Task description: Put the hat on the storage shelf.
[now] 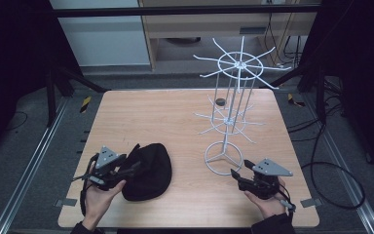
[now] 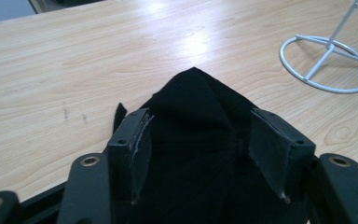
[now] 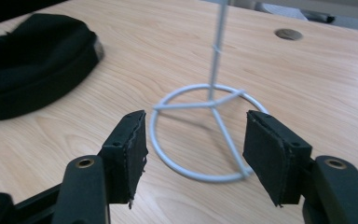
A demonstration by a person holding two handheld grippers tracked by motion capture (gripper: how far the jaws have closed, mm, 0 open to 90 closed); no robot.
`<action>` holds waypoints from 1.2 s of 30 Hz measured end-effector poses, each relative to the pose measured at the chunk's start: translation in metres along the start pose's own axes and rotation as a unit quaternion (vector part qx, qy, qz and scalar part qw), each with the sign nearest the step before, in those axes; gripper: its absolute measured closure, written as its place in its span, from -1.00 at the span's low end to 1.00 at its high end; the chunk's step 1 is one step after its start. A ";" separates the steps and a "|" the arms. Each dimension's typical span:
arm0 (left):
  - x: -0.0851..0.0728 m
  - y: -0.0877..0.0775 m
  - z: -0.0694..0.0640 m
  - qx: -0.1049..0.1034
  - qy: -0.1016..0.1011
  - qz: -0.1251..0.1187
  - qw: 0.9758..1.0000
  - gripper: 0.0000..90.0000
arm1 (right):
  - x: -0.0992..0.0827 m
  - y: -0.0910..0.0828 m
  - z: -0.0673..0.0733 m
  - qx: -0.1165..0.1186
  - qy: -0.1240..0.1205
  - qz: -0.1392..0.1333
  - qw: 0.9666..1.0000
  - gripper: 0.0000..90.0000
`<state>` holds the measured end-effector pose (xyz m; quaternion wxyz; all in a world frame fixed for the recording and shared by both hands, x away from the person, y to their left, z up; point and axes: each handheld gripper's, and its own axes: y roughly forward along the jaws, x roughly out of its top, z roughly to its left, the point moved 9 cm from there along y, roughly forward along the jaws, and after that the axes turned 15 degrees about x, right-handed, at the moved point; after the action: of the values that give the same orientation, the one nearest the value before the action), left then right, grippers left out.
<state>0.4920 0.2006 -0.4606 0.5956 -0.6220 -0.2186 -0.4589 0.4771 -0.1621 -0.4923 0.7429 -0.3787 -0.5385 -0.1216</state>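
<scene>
A black fabric cap (image 1: 148,173) lies crumpled on the wooden table (image 1: 165,117), near its front left. My left gripper (image 1: 132,169) reaches into it from the left. In the left gripper view the jaws stand open on either side of the cap (image 2: 196,107), whose cloth lies between the pads (image 2: 142,154). A white wire display stand (image 1: 232,92) with hook arms rises at the right, on a ring base (image 1: 223,158). My right gripper (image 1: 237,175) sits just in front of that base, open, with the ring base (image 3: 168,158) showing beyond its parted jaws and nothing held.
A dark round grommet (image 1: 219,101) is set in the table behind the stand, also visible as the grommet (image 3: 288,33) in the right gripper view. Bare wood spreads across the middle and back left. Cables and metal rails run along the floor beside the table.
</scene>
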 end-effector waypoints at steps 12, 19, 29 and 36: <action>-0.008 0.026 -0.026 -0.001 0.041 0.044 0.998 -0.07 | -0.016 -0.010 -0.029 -0.040 0.014 0.016 0.999 -0.10; -0.018 0.040 -0.038 -0.001 0.063 0.076 0.995 -0.07 | -0.020 -0.008 -0.031 -0.039 0.017 0.023 0.999 -0.10; -0.029 0.055 -0.033 0.030 0.070 0.099 0.992 0.14 | -0.022 -0.006 -0.033 -0.038 0.020 0.029 0.999 -0.10; -0.036 0.058 -0.030 0.028 0.055 0.121 0.991 0.52 | -0.023 -0.006 -0.034 -0.037 0.018 0.032 0.999 -0.10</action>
<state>0.5126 0.1714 -0.5254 0.6752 -0.6008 -0.1216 -0.4102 0.4885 -0.1946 -0.5151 0.7414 -0.4207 -0.5078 -0.1244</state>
